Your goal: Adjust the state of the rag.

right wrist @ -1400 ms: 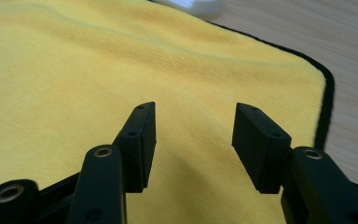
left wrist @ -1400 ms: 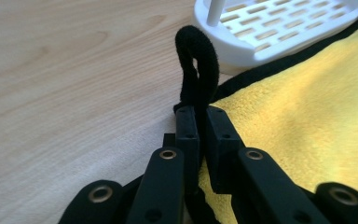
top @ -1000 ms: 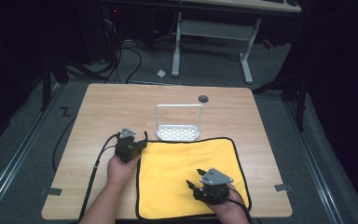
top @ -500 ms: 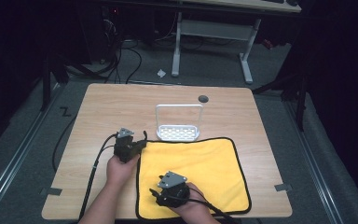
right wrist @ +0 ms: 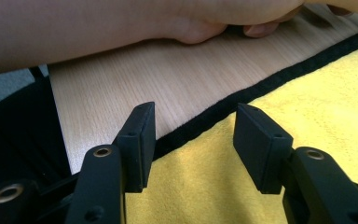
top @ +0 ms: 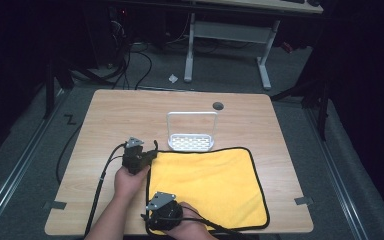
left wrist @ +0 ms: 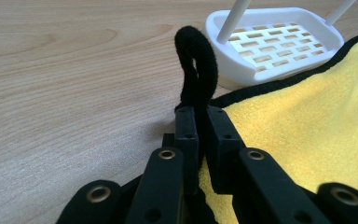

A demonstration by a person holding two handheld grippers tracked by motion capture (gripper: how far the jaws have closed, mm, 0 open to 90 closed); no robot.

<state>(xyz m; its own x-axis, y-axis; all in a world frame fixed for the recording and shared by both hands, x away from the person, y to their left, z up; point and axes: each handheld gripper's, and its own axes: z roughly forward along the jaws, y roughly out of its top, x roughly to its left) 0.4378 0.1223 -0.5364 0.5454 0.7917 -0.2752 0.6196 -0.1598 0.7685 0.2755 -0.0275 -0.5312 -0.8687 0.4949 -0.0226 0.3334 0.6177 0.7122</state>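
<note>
Now: cloth folding begun, one corner gripped.
Left tool (top: 150, 154) is clamped on the yellow cloth's (top: 207, 187) black-hemmed corner beside the white rack (top: 191, 142); right tool (right wrist: 193, 147), jaws just narrowing, half-open, straddles the near hem ungripped; cloth lies flat on the tabletop (top: 105, 120), unfolded.

Desk (top: 130, 110): pale wood-grain top, smooth, matt w/ slight sheen. Cloth (top: 210, 185): yellow, soft fuzzy nap, matt; its black edging (left wrist: 196, 60), pinched betw. the left fingers (left wrist: 186, 135), looks like felted piping. Fingers: matt black plastic, brass-look rivets. Rack (left wrist: 279, 46) just beyond them: white plastic, smooth, semi-gloss.
</note>
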